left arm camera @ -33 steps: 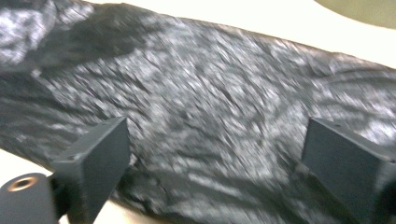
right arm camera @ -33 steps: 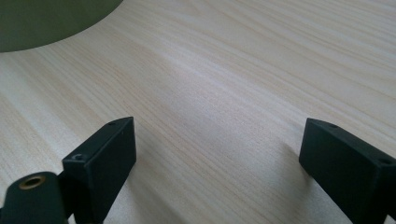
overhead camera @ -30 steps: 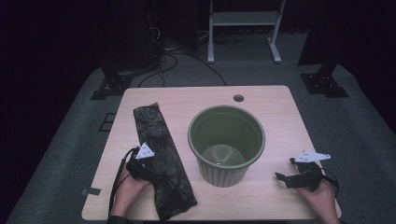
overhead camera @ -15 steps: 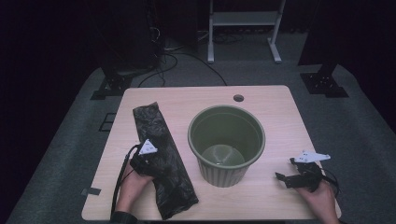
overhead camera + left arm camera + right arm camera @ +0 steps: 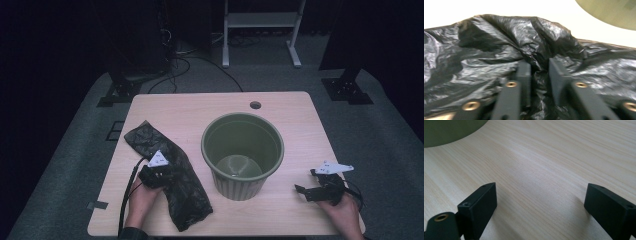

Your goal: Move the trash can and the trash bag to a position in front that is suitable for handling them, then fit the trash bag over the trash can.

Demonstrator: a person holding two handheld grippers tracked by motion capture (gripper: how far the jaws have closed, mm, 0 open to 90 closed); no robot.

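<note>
With the left gripper (image 5: 539,72) having just closed its fingers (image 5: 524,75) on a fold of the crumpled black plastic bag (image 5: 167,172) lying on the pale wooden worktop (image 5: 295,112), lift slowly, keeping the pinch. Right gripper (image 5: 315,187): fingers spread, resting empty. Round green plastic bin (image 5: 242,152) beside the bag: nothing inside.

Black plastic bag (image 5: 167,177): crinkled, glossy film, folded into a long flat strip. Lies diagonally on the left half of the wooden table, just left of the green pot. A raised fold at mid-length (image 5: 539,50) is bunched upward into a ridge.
</note>
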